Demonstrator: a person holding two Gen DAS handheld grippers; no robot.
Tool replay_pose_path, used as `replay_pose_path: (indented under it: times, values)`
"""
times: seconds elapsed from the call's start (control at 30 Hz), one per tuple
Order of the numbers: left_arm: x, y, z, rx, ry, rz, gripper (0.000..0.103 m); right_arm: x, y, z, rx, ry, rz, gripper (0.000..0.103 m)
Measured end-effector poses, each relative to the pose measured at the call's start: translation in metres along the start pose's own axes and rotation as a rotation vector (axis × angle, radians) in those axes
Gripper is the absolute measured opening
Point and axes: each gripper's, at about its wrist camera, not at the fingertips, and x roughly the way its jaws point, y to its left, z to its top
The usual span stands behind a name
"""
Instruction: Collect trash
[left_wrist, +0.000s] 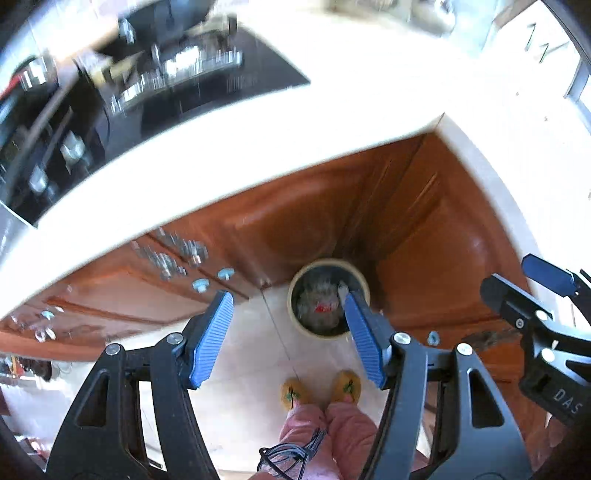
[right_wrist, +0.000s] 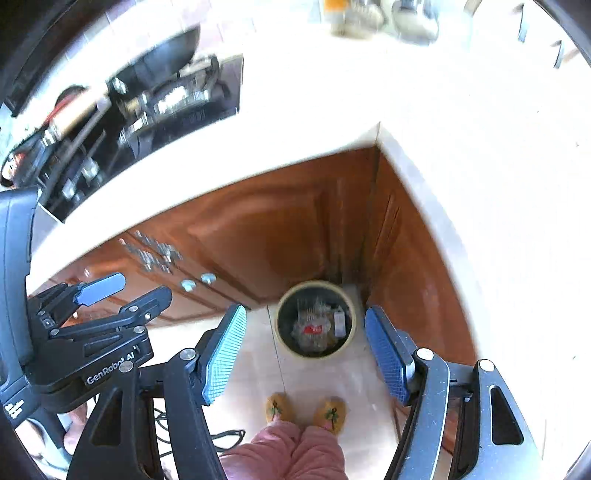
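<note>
A round cream trash bin (left_wrist: 293, 295) stands on the floor in the cabinet corner, holding crumpled clear and white trash with a red label (left_wrist: 325, 307). It also shows in the right wrist view (right_wrist: 281, 341), its trash (right_wrist: 314, 330) inside. My left gripper (left_wrist: 286, 334) is open and empty, held high above the bin. My right gripper (right_wrist: 304, 349) is open and empty, also above the bin. Each gripper shows at the edge of the other's view: the right one (left_wrist: 532, 291) and the left one (right_wrist: 122, 295).
A pale L-shaped countertop (left_wrist: 332, 129) wraps the corner over brown wooden cabinets (left_wrist: 314, 214). A black stovetop with pans (right_wrist: 147, 103) lies at the left. The person's yellow slippers (right_wrist: 306, 410) stand on the pale tiled floor before the bin. Items stand at the counter's back (right_wrist: 388, 18).
</note>
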Motion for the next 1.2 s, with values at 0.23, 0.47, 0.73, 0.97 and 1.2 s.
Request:
replay_pose_path:
  times: [0.23, 0.47, 0.73, 0.97, 1.2]
  values:
    - [-0.087, -0.013, 0.050, 0.022, -0.164, 0.012, 0.063, -0.092, -0.011, 0.057, 0.043, -0.107, -0.003, 0.071]
    - [-0.138, -0.021, 0.093, 0.027, -0.278, 0.001, 0.067, -0.149, -0.017, 0.100, 0.077, -0.196, 0.005, 0.075]
    - [-0.169, -0.030, 0.112, 0.025, -0.354, 0.016, 0.070, -0.172, -0.013, 0.118, 0.064, -0.280, -0.004, 0.077]
    - [-0.164, -0.026, 0.114, -0.010, -0.329, 0.009, 0.070, -0.161, -0.004, 0.115, 0.042, -0.294, -0.022, 0.077]
    - [-0.154, -0.029, 0.105, -0.025, -0.293, 0.001, 0.070, -0.153, -0.007, 0.108, 0.043, -0.267, -0.029, 0.077]
